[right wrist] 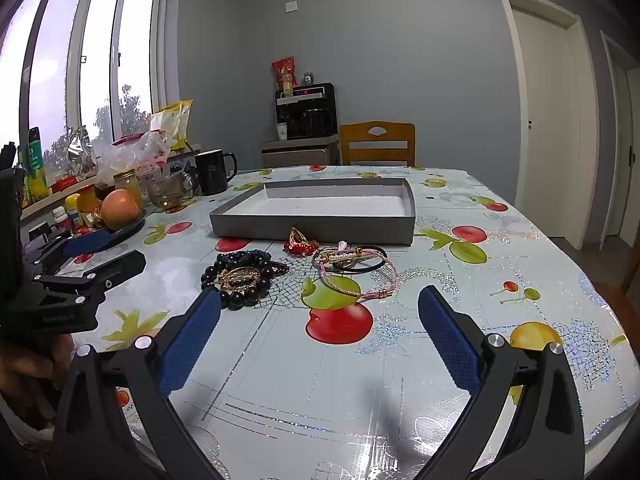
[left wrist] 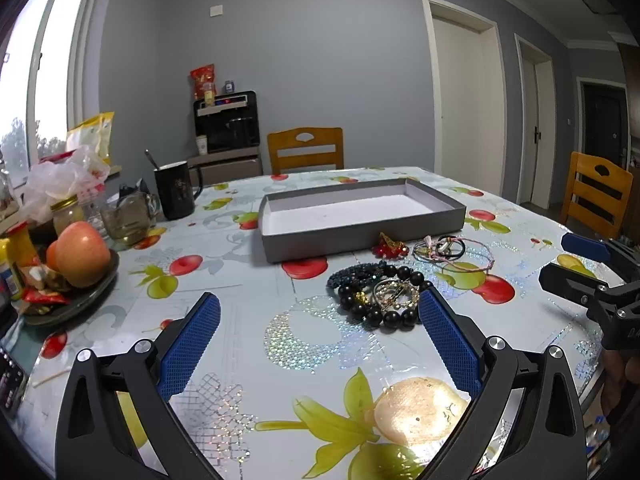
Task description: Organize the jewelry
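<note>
Beaded bracelets [left wrist: 376,296], red ornament [left wrist: 387,246] and cords [left wrist: 452,250] lie before the grey tray [left wrist: 360,236] (open, empty).

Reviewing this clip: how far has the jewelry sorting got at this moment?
Nothing looks done: the gray tray is empty. Nothing is in hand either; the left gripper and right gripper are both open and hold nothing. Left to do: the black bead bracelets, red ornament, pink cord bracelet and black hair ties all lie on the tablecloth before the tray.
</note>
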A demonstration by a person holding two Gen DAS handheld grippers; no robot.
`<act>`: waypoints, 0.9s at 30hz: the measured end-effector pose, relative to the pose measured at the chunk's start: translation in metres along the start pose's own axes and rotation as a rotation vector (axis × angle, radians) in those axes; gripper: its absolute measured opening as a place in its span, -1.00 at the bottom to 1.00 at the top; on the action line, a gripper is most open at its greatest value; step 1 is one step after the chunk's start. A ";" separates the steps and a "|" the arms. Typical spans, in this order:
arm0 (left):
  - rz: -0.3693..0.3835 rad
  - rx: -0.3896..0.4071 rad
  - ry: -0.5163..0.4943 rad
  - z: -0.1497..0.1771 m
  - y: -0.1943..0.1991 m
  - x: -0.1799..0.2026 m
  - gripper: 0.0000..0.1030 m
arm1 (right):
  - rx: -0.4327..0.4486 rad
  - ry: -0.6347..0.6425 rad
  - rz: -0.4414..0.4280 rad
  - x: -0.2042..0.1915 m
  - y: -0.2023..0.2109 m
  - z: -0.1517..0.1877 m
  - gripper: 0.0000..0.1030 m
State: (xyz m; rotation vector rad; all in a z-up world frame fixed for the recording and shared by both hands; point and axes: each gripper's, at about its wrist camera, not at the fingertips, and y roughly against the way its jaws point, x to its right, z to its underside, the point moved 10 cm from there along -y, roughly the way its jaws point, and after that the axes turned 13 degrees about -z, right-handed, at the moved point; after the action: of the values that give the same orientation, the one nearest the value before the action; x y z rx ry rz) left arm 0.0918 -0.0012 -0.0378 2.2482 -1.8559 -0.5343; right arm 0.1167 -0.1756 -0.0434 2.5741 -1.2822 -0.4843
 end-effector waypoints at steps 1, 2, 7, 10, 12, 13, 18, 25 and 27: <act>-0.001 -0.001 -0.002 0.001 -0.002 0.003 0.91 | 0.000 -0.001 0.000 0.000 0.000 0.000 0.90; -0.001 -0.002 -0.004 0.000 -0.002 0.004 0.91 | 0.001 -0.001 0.000 0.000 0.000 0.001 0.90; 0.001 -0.003 -0.004 0.001 -0.003 0.005 0.91 | 0.001 -0.003 0.001 0.000 0.000 0.000 0.90; -0.001 -0.002 -0.003 0.001 -0.002 0.004 0.91 | 0.000 -0.003 -0.001 0.000 0.000 0.001 0.90; 0.013 -0.002 -0.010 0.000 -0.002 0.007 0.91 | -0.001 -0.002 0.000 -0.001 -0.001 0.002 0.90; 0.020 -0.004 -0.018 0.001 -0.002 0.009 0.91 | -0.001 -0.001 0.000 -0.002 -0.001 0.003 0.90; 0.035 -0.007 -0.024 0.001 -0.002 0.013 0.91 | 0.000 -0.002 -0.001 -0.004 0.000 0.005 0.90; 0.094 -0.026 0.002 0.001 -0.003 0.014 0.91 | -0.003 -0.002 -0.003 -0.004 -0.001 0.005 0.90; 0.097 -0.026 0.004 0.001 -0.002 0.014 0.91 | -0.003 -0.002 -0.004 -0.005 -0.001 0.005 0.90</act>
State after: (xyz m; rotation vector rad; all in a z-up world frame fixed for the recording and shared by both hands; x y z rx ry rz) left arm 0.0956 -0.0139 -0.0422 2.1289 -1.9323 -0.5337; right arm 0.1129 -0.1715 -0.0474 2.5747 -1.2770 -0.4888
